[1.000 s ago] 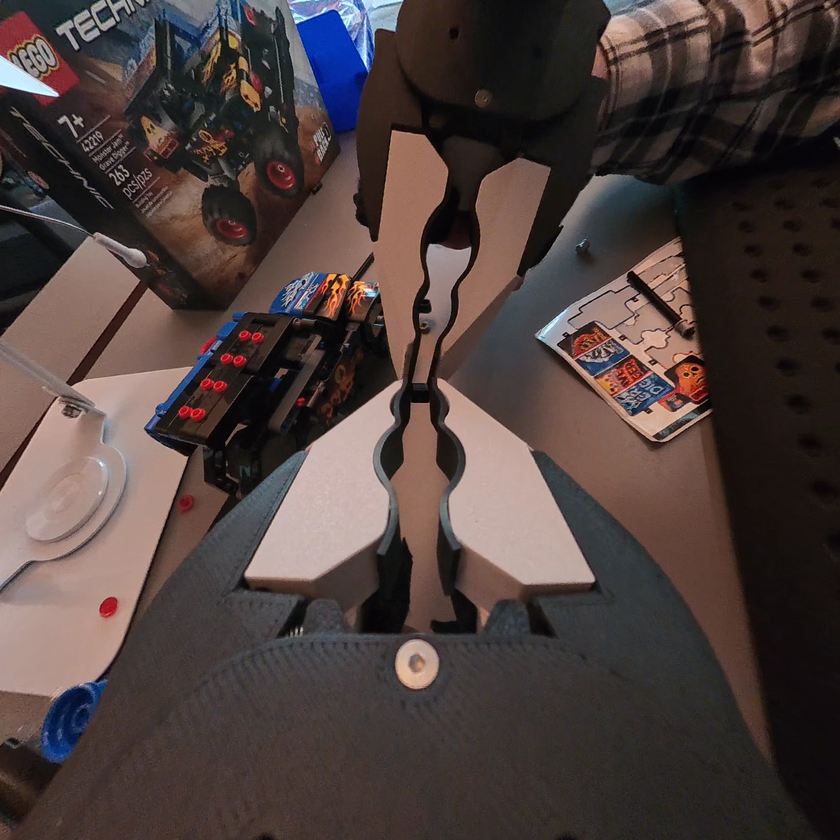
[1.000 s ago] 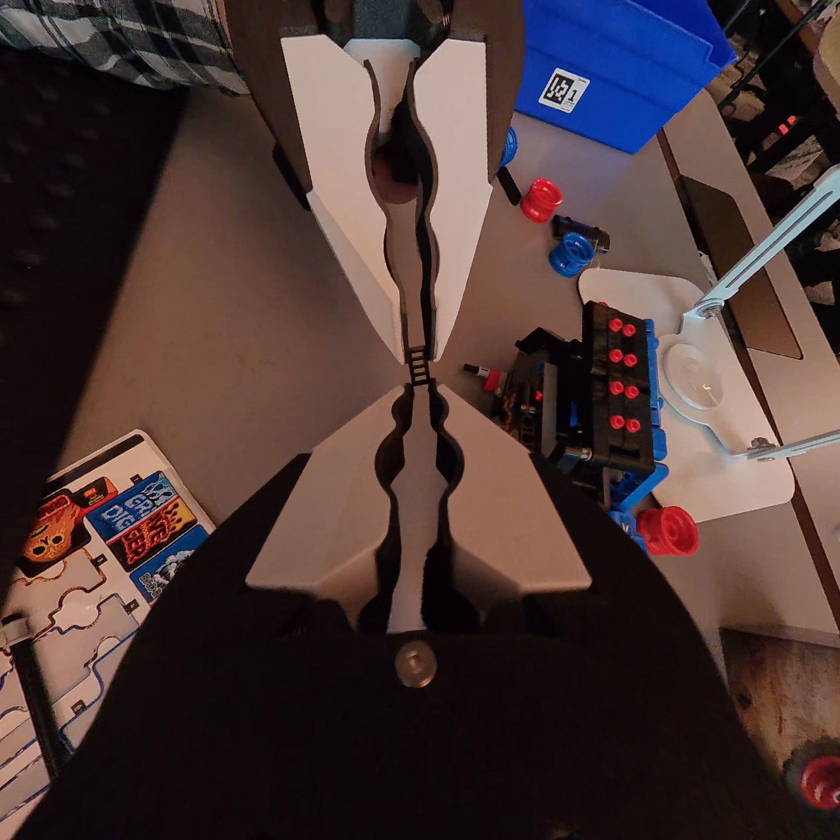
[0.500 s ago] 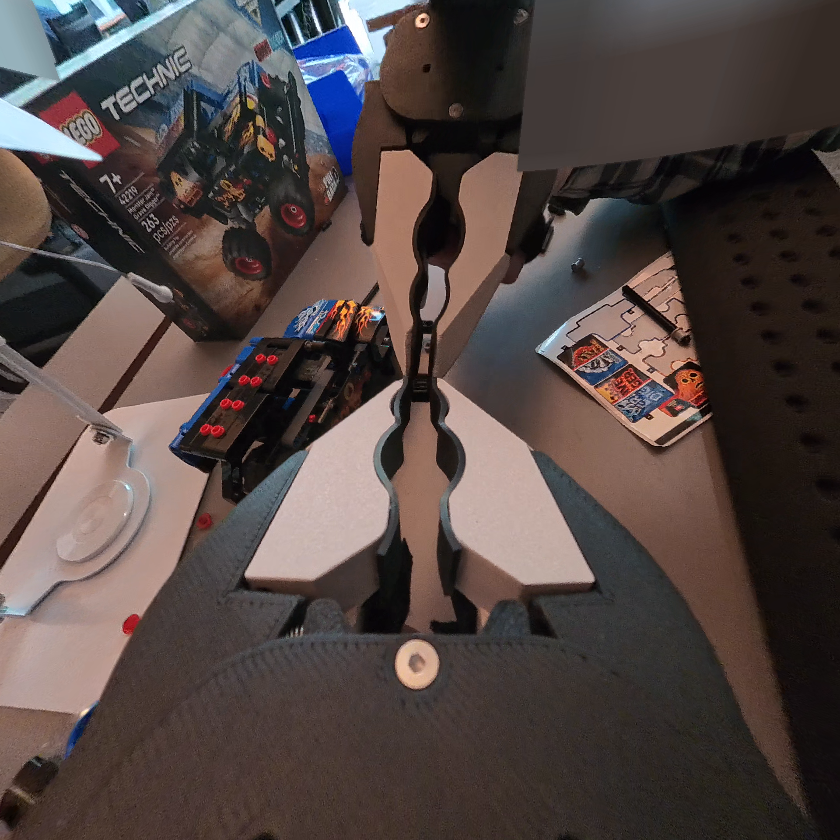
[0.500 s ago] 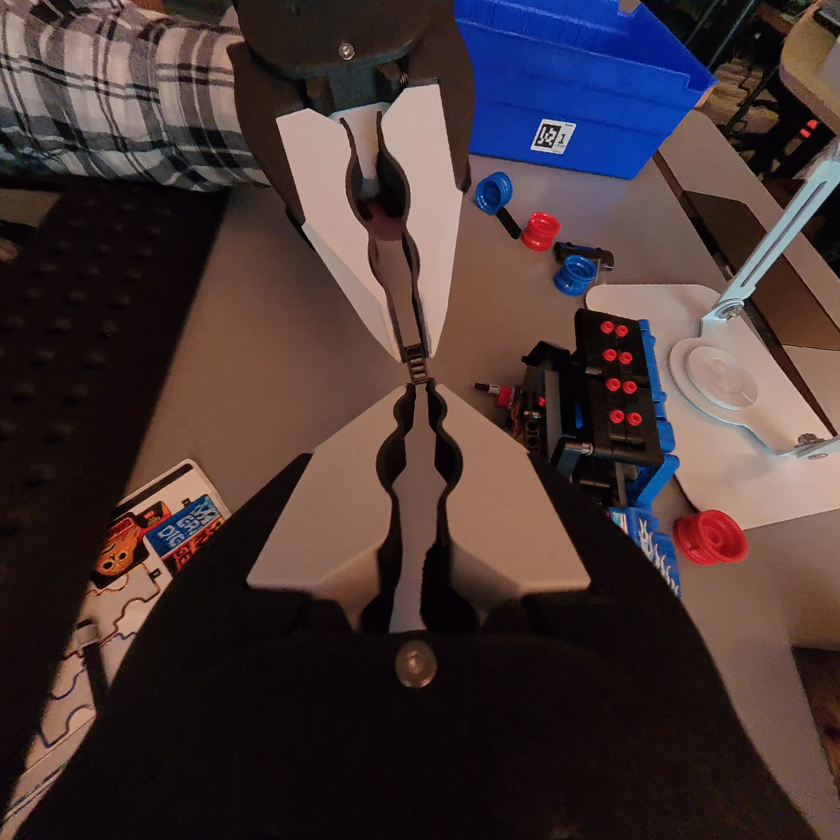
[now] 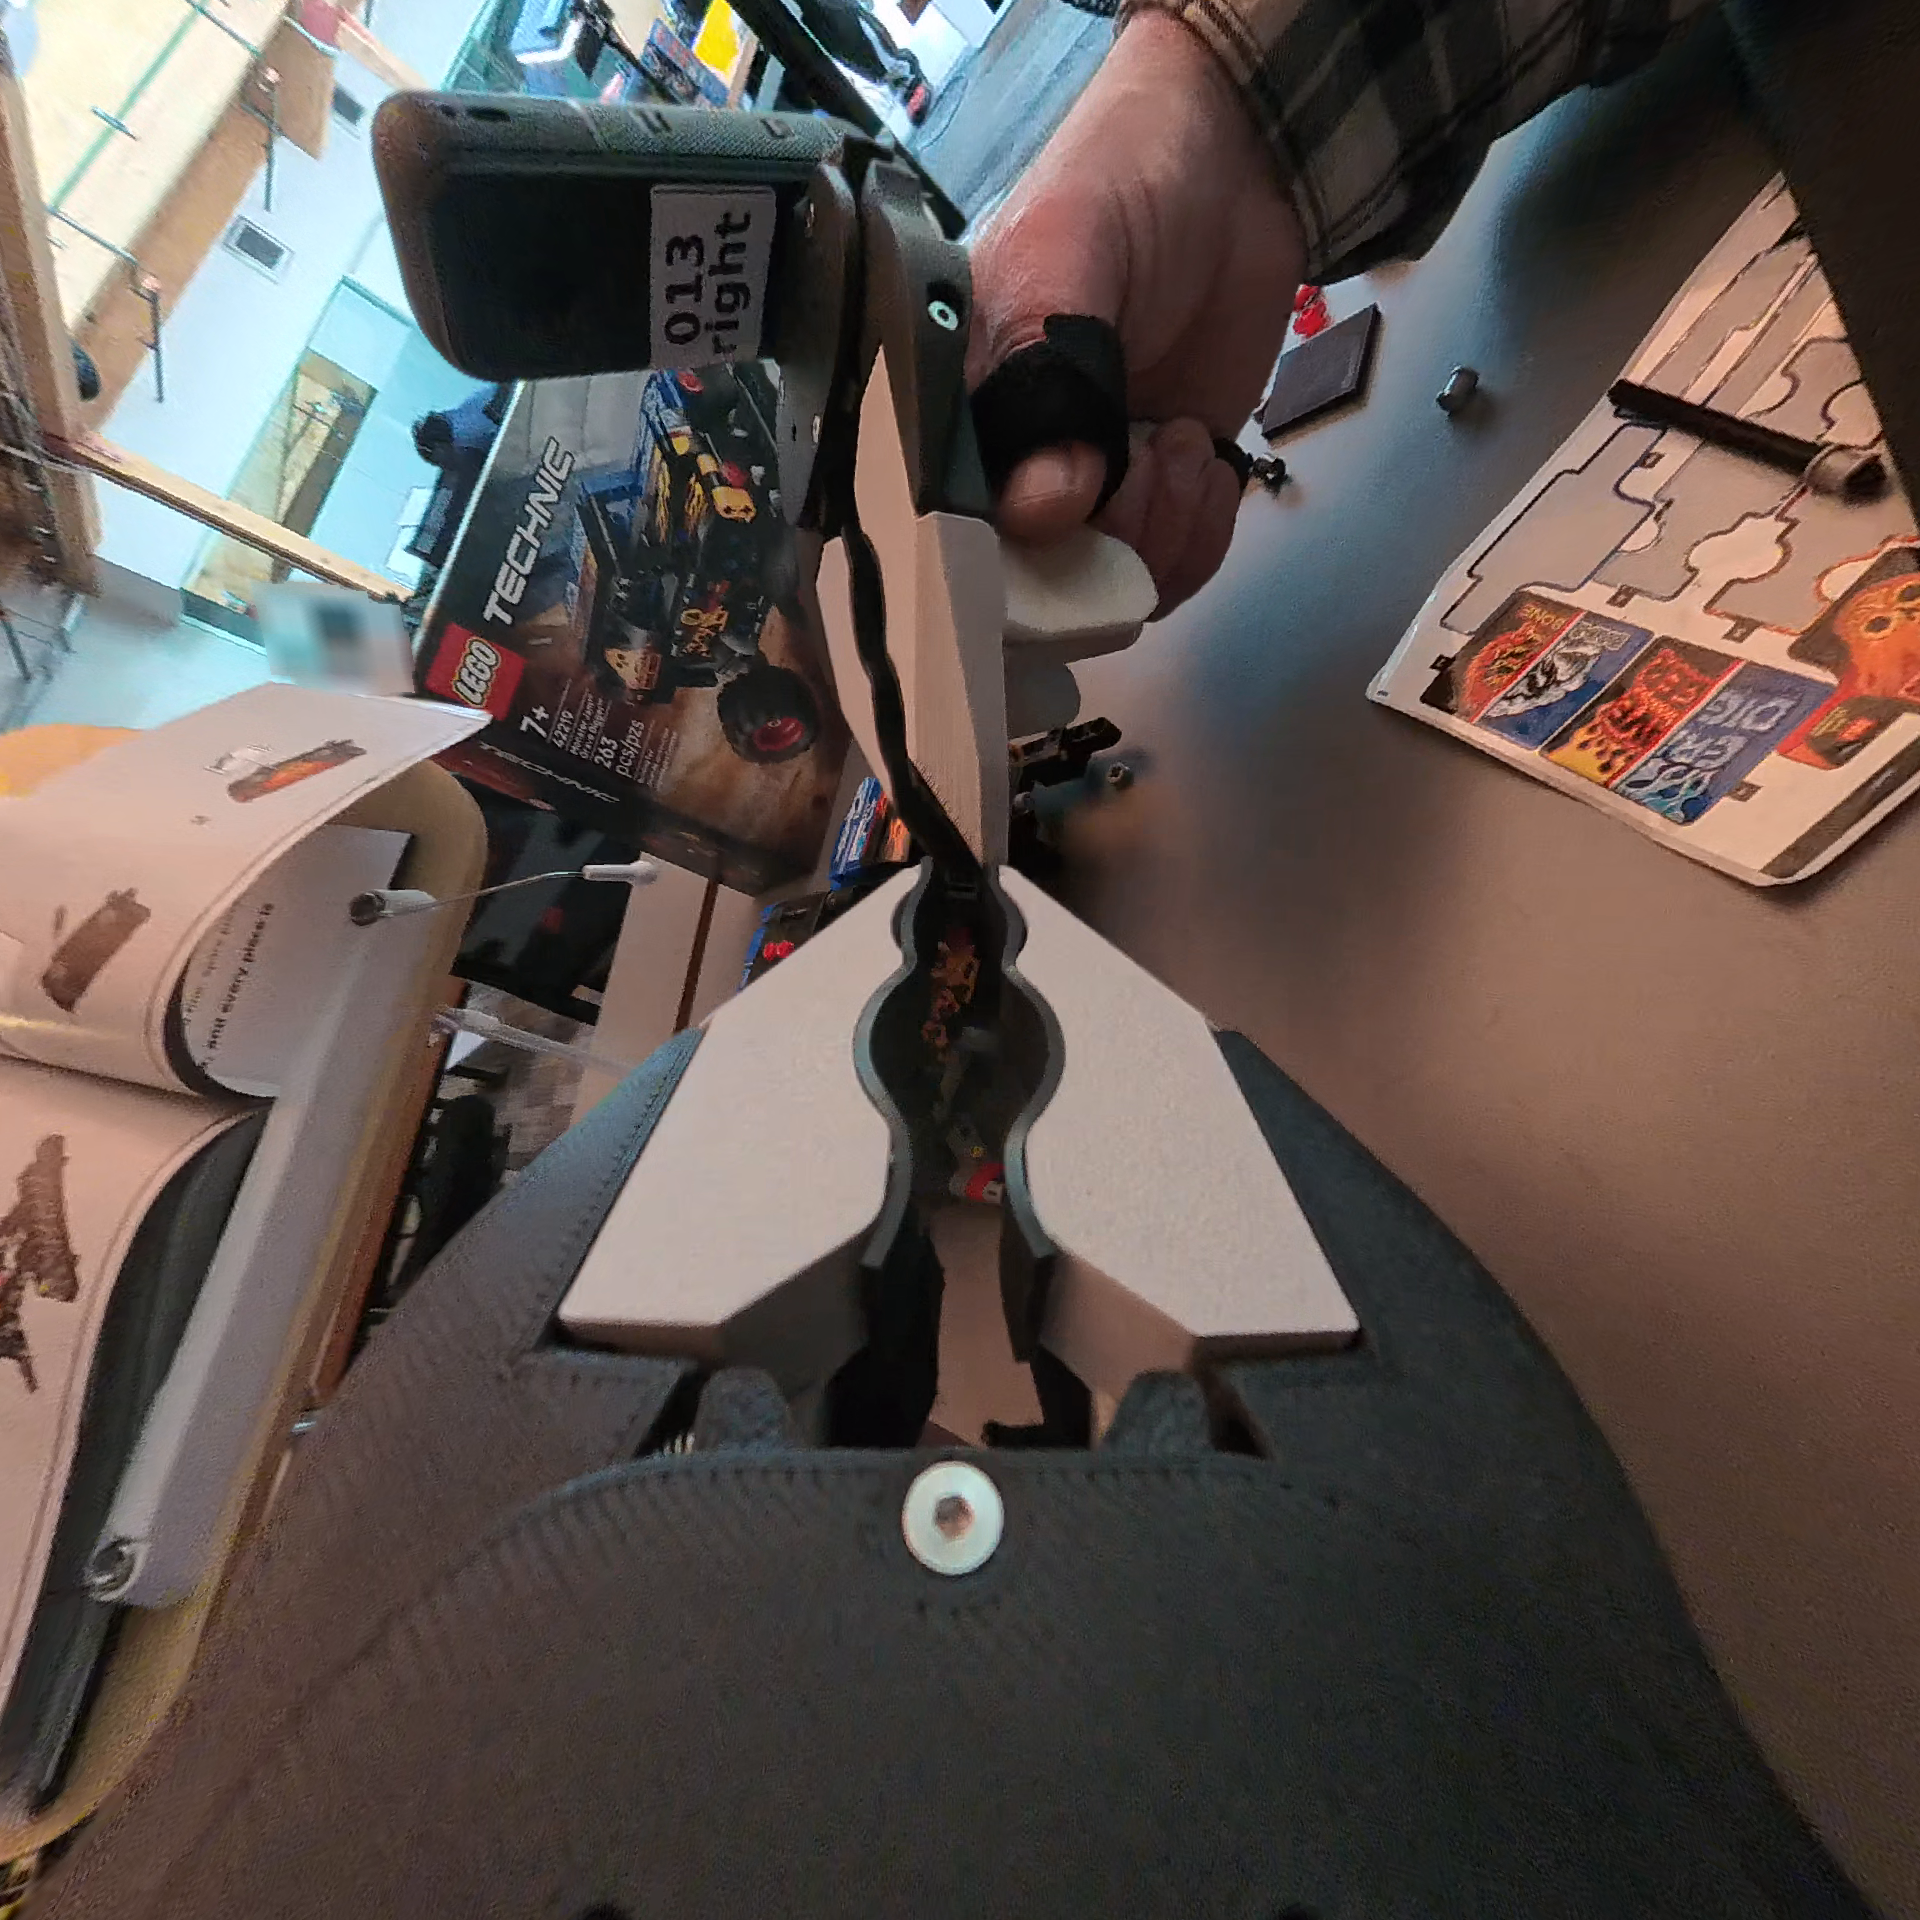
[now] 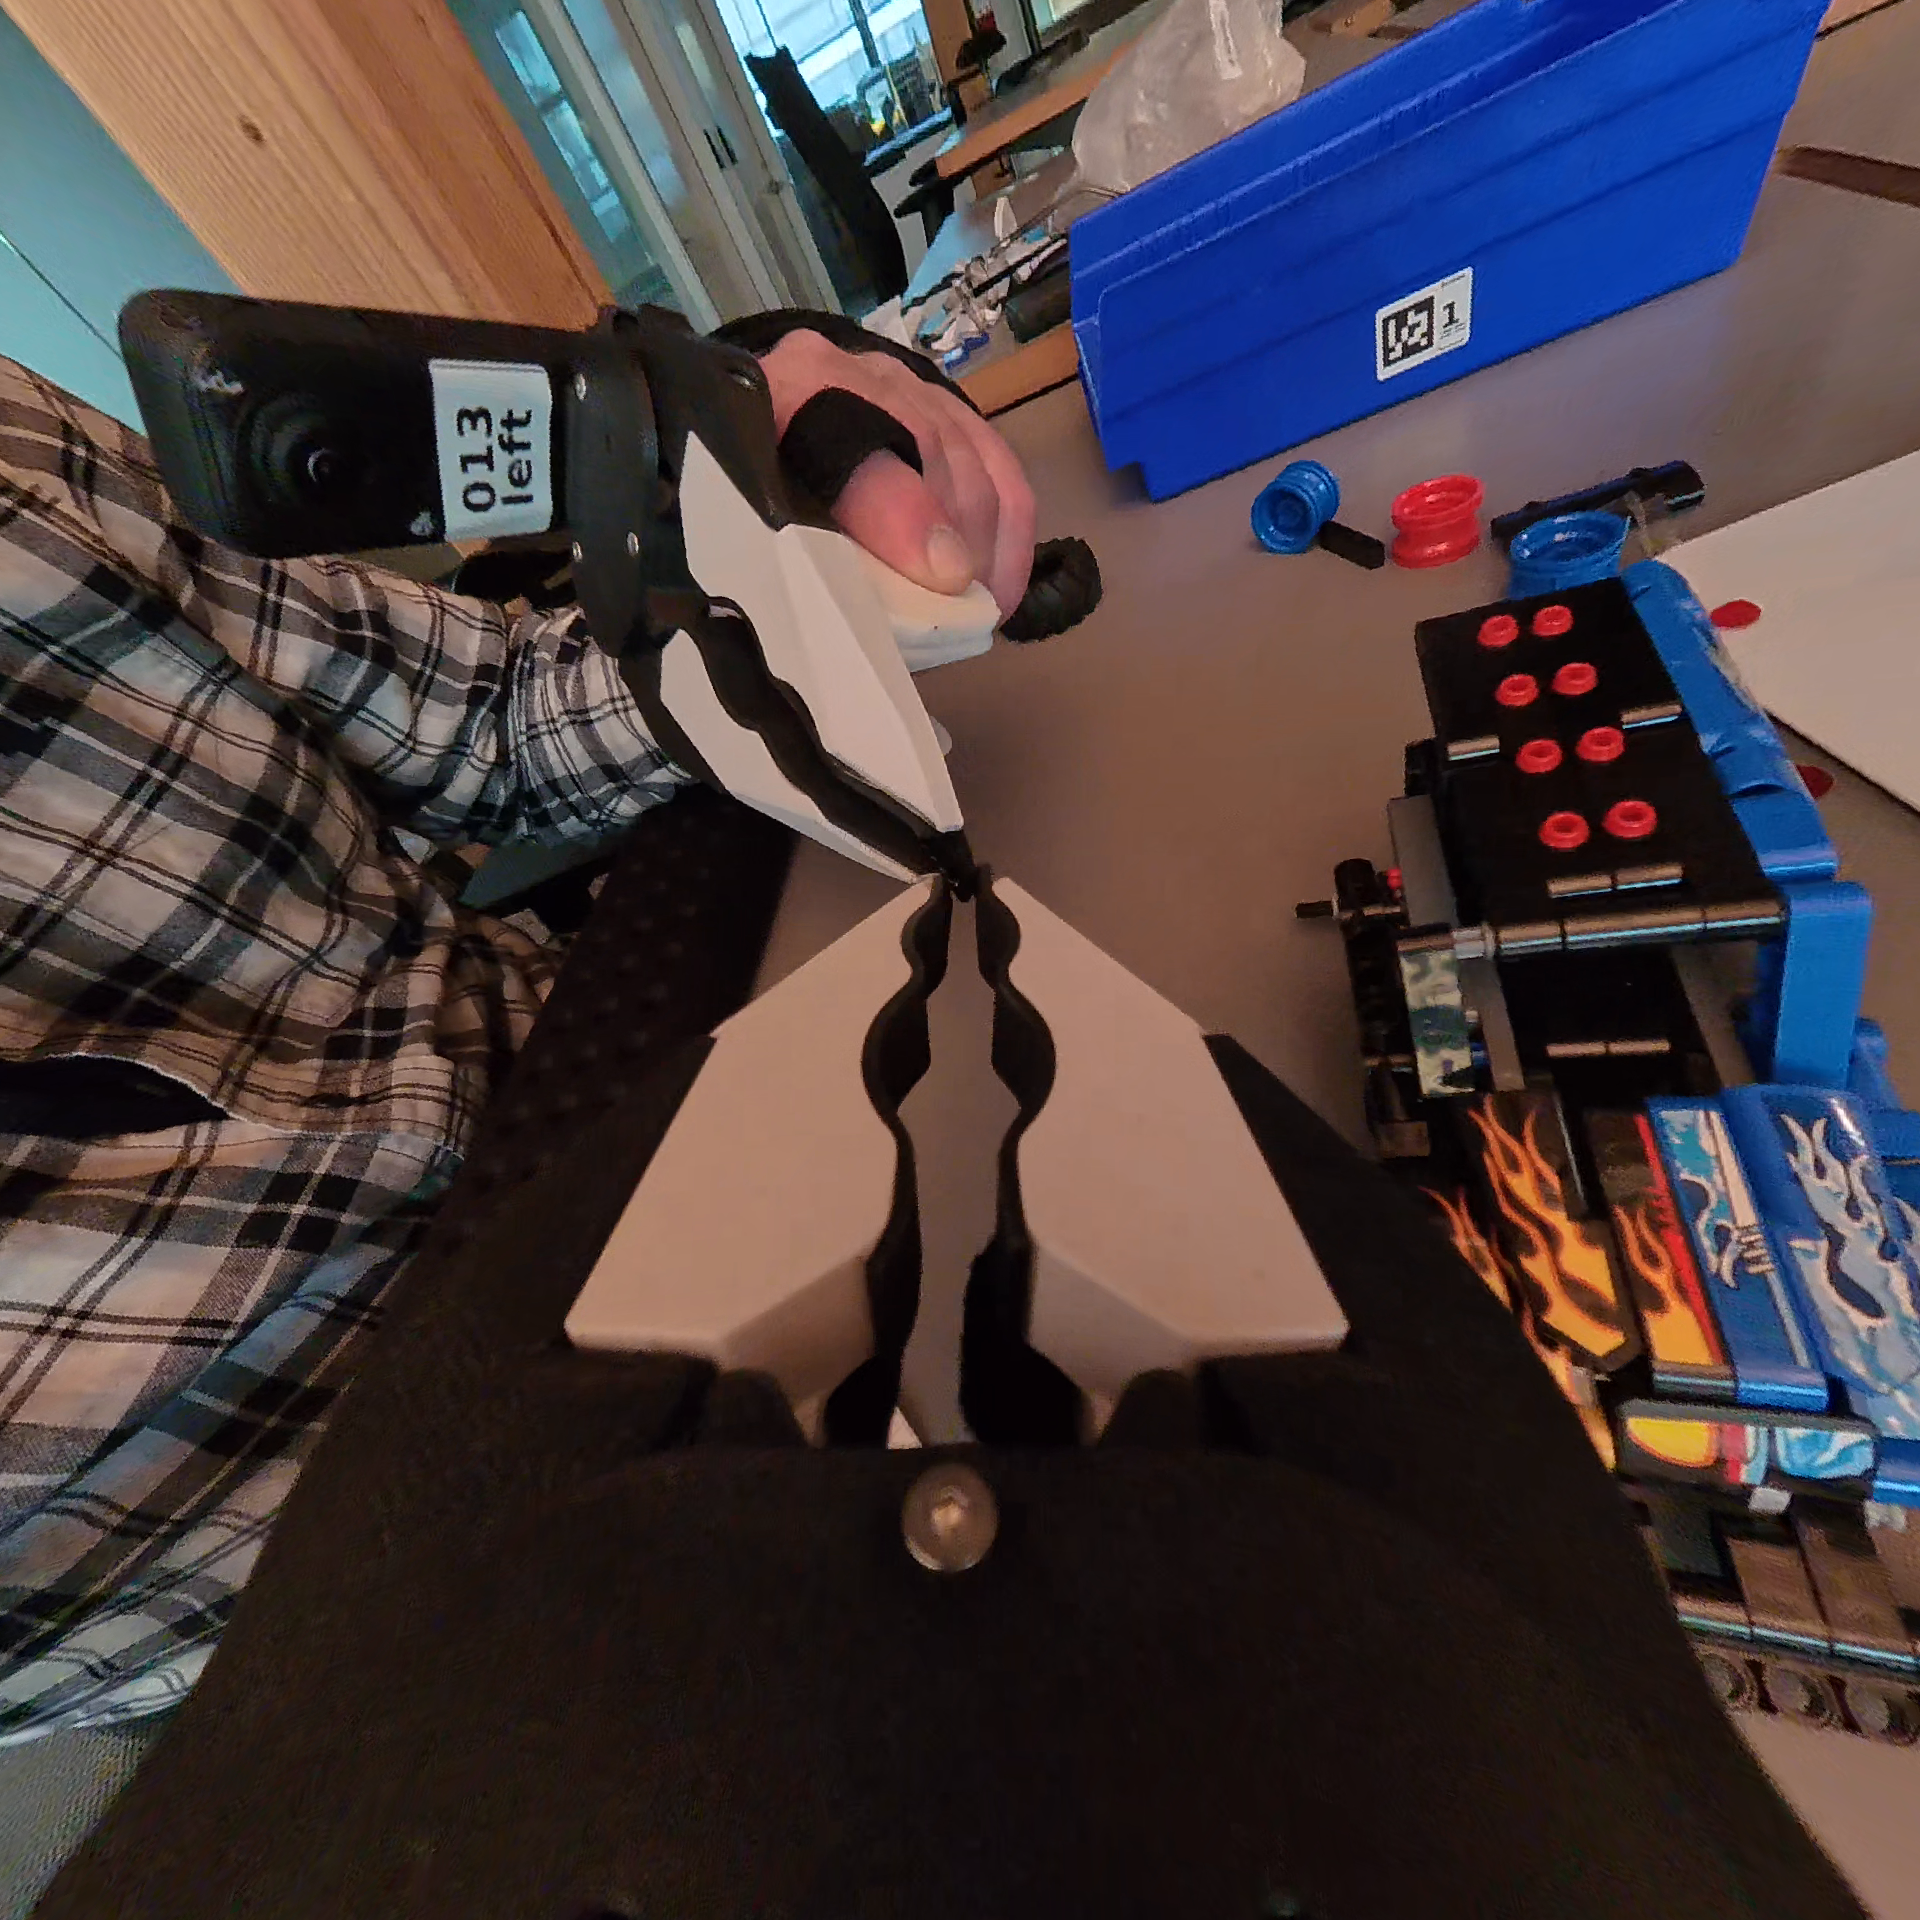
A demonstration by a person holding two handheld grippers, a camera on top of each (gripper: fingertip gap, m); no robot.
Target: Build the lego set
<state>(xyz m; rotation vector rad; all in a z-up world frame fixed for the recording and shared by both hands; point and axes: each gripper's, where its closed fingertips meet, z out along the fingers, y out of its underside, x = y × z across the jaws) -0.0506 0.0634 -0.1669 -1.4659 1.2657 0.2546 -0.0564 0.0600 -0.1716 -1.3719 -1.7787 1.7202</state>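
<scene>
Meeting tip to tip, the left gripper (image 5: 958, 883) and right gripper (image 6: 961, 888) both pinch a small black piece (image 6: 958, 871). Compared with earlier, both have tilted sideways, and the truck model (image 6: 1621, 935) now sits at three o'clock, closer.

We find print on a white label (image 5: 713, 272) on a black camera case (image 5: 520, 239), a second white tag (image 6: 488, 457), the toy box (image 5: 623, 644), sticker sheet (image 5: 1662, 707), open booklet (image 5: 208, 831), and the blue bin's (image 6: 1351, 208) code sticker (image 6: 1423, 332).
</scene>
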